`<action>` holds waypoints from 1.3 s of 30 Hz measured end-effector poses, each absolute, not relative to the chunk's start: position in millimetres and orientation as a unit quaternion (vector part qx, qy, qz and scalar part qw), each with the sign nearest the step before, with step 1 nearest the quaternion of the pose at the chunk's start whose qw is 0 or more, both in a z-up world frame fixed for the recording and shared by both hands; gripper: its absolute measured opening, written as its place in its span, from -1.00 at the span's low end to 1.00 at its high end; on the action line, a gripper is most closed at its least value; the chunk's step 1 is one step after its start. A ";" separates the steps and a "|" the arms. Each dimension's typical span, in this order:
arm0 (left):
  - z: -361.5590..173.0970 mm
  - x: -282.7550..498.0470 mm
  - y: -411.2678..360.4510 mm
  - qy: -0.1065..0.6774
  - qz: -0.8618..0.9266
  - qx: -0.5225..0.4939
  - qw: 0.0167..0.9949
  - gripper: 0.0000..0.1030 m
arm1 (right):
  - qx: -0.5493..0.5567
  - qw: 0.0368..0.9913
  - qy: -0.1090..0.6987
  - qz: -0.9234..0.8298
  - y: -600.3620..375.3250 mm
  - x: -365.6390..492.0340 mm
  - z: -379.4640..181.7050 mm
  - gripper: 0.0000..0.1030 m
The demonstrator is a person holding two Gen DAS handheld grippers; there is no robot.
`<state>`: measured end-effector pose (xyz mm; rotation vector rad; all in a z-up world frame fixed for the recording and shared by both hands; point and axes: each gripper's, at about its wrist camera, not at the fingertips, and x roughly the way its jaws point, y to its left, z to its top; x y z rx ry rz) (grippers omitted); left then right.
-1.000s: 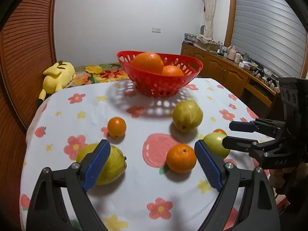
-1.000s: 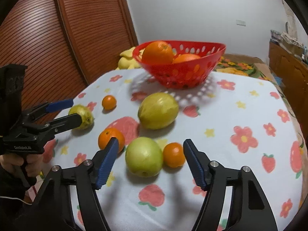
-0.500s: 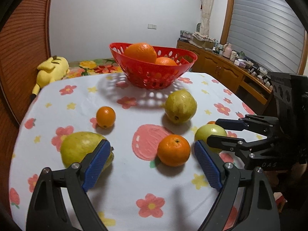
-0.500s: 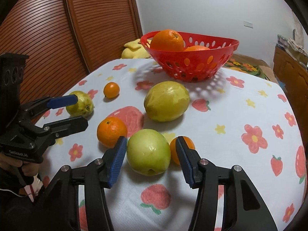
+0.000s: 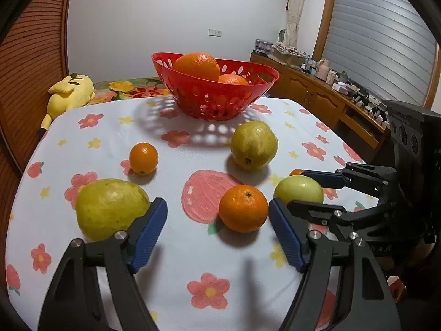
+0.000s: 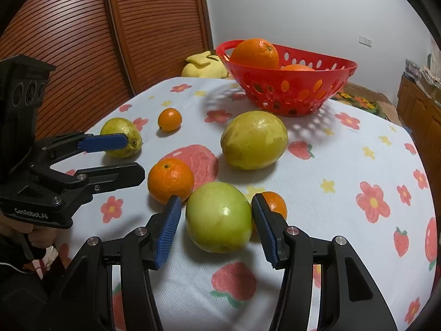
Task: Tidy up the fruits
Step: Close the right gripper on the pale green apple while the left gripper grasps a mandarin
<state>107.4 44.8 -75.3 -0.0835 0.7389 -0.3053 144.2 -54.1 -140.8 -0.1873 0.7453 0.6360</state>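
The right tool has its 2 blue pads spread around the green apple, one on each side; the right pad looks to touch the skin, while a thin gap shows at the left pad, so the apple sits on the bench ungripped. A small orange lies just behind the apple, partly hidden by the right pad. The left tool is held wide, its pads flanking a mandarin without touching it; the left pad lies in front of a yellow-green pear. Farther out on the flowered cloth rest a second pear and a tiny mandarin. At the far side stands the red basket, holding 2 large oranges. Beyond the bench edge lies a yellow plush toy
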 end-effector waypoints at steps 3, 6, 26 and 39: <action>-76.7 108.2 42.0 0.362 -0.151 -0.040 0.919 0.46 | -0.094 0.878 0.355 0.308 -54.6 142.6 -141.1 -0.03; -77.3 109.7 38.2 0.365 -0.154 -0.036 0.917 0.43 | -0.079 0.874 0.359 0.318 -57.6 143.1 -140.2 -0.04; -87.8 127.5 17.5 0.399 -0.182 -0.026 0.899 -0.13 | -0.067 0.876 0.361 0.312 -72.1 141.9 -140.8 -0.03; -91.7 132.3 12.9 0.407 -0.189 -0.023 0.894 -0.16 | -0.074 0.876 0.360 0.312 -74.5 137.0 -142.6 -0.03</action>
